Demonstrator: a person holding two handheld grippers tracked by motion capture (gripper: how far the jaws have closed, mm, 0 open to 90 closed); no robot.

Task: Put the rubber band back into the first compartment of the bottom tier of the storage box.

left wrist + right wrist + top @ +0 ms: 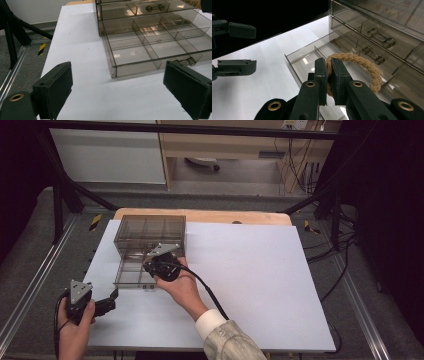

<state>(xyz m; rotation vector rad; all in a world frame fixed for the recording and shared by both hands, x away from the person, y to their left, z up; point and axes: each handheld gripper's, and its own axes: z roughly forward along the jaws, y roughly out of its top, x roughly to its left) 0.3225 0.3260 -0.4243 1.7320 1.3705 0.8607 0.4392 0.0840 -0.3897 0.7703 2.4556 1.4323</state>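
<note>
Right gripper [328, 75] pinches our rope ring [362, 67] above the open drawer [140, 50]; left gripper [120, 92] waits spread on the tabletop [250, 280]. Next, we judge, lower into a compartment and release.

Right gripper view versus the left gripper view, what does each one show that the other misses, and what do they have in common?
The right gripper view alone has a tan rope ring pinched between the right gripper fingers, above the open drawer, with the left gripper off to the side. The left gripper view alone has that gripper's own fingers standing wide apart with nothing between them, plus a yellow-and-black marker on the floor. Both share the smoky clear drawer box, its pulled-out bottom drawer with dividers, and the white table.
</note>
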